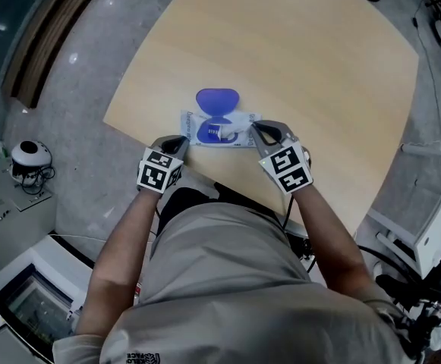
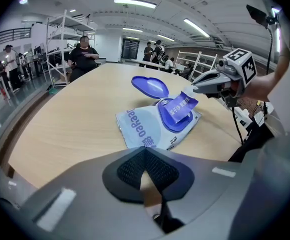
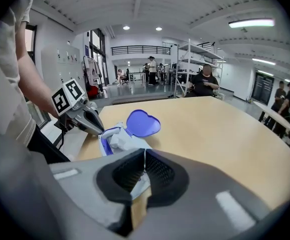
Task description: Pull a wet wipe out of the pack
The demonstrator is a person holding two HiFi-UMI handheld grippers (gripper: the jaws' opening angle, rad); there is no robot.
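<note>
right gripper [image 1: 255, 128] jaws pinched on flap [image 2: 181, 107] | left gripper [image 1: 180, 142] jaws together, empty | advice: pin pack [image 2: 140, 126] down, peel slowly

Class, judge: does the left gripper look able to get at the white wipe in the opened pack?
Probably yes. The blue heart-shaped lid is open, the right gripper holds the purple seal flap up, baring the white wipe, and the left gripper sits beside the white-and-blue pack. Its jaws are shut.
</note>
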